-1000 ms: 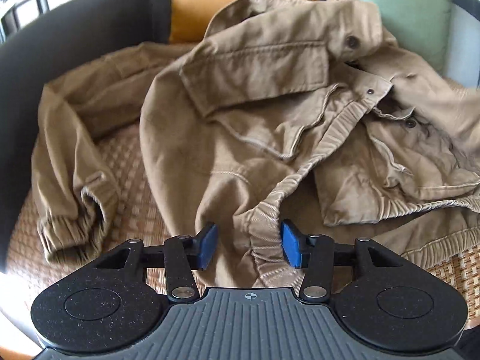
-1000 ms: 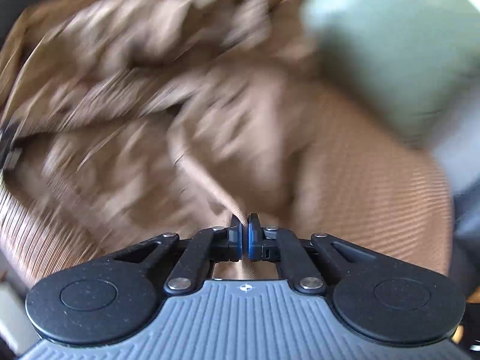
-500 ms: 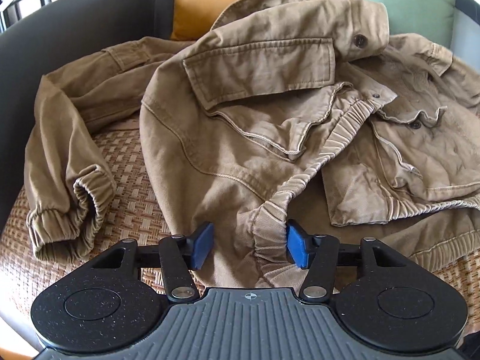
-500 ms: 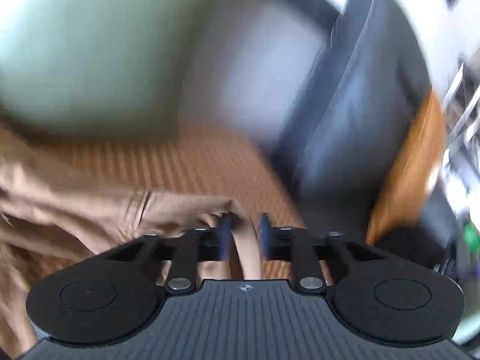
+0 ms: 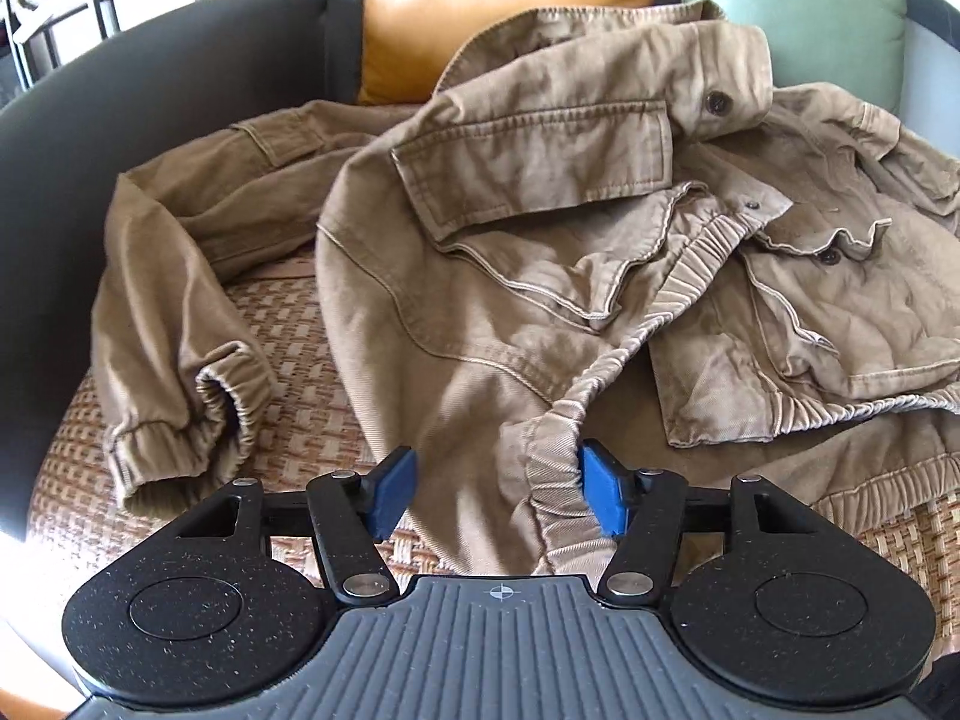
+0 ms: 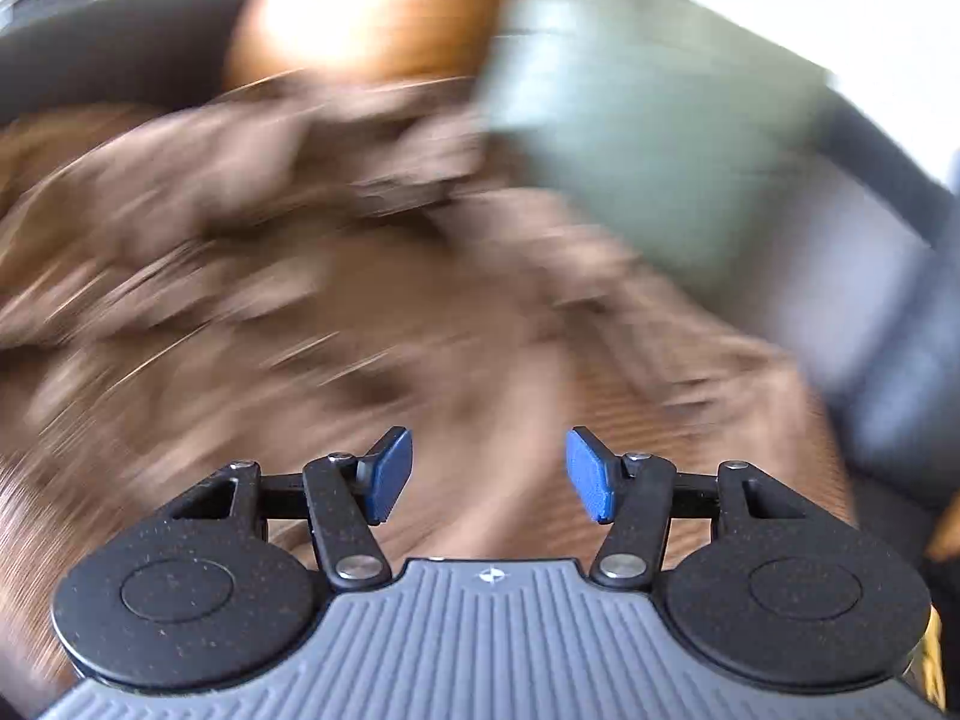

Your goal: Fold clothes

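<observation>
One tan jacket [image 5: 480, 276] is lying rumpled across the woven seat [image 5: 282, 324], sleeve cuff [image 5: 222, 420] at left. The left tongs [image 5: 498, 495] are gaping wide around its elastic hem [image 5: 558, 468], gripping nothing. The right tongs [image 6: 489, 474] are spreading wide, empty, over blurred brown fabric.

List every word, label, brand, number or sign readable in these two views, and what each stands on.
None: no readable text in either view.
The jacket shows only plain buttons; no tag is visible.
The left claw body bears only a crosshair mark, no letters.
The right wrist view is motion-blurred.
</observation>
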The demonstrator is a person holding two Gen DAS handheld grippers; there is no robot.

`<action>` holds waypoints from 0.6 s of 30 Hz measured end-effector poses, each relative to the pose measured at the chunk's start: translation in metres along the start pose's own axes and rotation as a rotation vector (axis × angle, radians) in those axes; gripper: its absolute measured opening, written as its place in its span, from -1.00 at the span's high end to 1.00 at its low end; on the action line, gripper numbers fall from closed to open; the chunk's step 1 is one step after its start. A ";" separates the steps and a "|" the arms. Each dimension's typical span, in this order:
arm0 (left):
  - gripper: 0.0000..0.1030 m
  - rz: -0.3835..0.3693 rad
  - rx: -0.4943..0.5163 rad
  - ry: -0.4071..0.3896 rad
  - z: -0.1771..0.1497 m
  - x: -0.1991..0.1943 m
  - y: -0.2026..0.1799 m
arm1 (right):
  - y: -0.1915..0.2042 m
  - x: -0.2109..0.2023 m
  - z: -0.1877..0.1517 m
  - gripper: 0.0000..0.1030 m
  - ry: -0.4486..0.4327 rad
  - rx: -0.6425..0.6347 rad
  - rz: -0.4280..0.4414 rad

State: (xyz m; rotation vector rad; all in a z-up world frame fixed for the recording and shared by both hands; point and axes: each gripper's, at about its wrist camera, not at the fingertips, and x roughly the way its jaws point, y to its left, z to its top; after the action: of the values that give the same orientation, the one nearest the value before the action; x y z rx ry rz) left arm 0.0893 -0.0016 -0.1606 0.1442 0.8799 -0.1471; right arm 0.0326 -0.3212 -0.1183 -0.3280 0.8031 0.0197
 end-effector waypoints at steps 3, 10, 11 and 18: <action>-0.45 0.027 0.033 -0.035 -0.004 -0.009 0.000 | 0.060 -0.002 -0.013 -0.19 0.044 -0.131 0.015; -0.48 0.038 0.096 -0.071 -0.003 -0.011 -0.009 | 0.071 0.011 -0.038 -0.29 0.069 -0.181 -0.141; -0.48 0.032 0.103 -0.071 0.000 -0.008 -0.013 | 0.069 0.014 -0.040 -0.29 0.074 -0.166 -0.145; -0.42 0.069 0.210 -0.061 0.020 0.027 -0.042 | 0.060 0.014 -0.059 -0.27 0.117 -0.083 -0.150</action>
State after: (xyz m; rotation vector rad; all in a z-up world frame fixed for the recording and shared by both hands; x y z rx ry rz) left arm 0.1138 -0.0482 -0.1719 0.3640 0.7965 -0.1788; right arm -0.0072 -0.2829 -0.1835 -0.4704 0.8929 -0.1079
